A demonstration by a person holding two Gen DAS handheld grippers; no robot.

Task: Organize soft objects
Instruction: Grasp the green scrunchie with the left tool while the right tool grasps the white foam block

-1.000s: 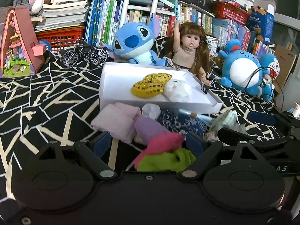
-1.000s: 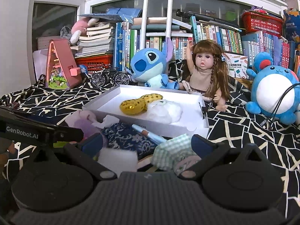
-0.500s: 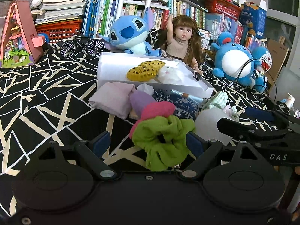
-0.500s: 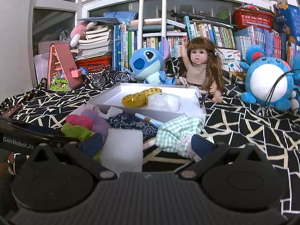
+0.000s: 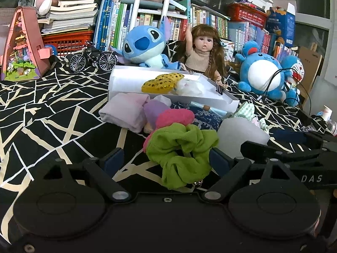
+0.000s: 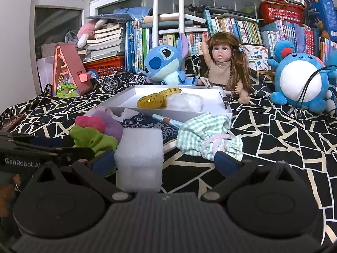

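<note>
A green scrunchie (image 5: 181, 147) lies on the black patterned cloth between the wide-apart fingers of my left gripper (image 5: 166, 162), which is open; the pads do not press on it. Behind it sit a pink scrunchie (image 5: 174, 117), a purple piece (image 5: 155, 109) and a folded pale pink cloth (image 5: 126, 111). My right gripper (image 6: 165, 163) is open too, with a white foam block (image 6: 140, 158) standing between its fingers, close to the left one. A green checked cloth (image 6: 202, 135) lies by its right finger (image 6: 227, 162). The white tray (image 5: 130, 80) holds a yellow sequin piece (image 5: 162, 82) and a white fluffy piece (image 5: 189, 86).
A navy patterned cloth (image 5: 206, 118) and a brush (image 5: 202, 107) lie in front of the tray. Behind it stand a blue plush (image 5: 145, 46), a doll (image 5: 202, 57), a round blue plush (image 5: 263, 73), a toy bicycle (image 5: 92, 59) and shelves of books.
Both grippers have drawn back from the tray and sunk a little. The green scrunchie now shows whole between the left fingers, and the foam block between the right ones. Nothing was gripped.
</note>
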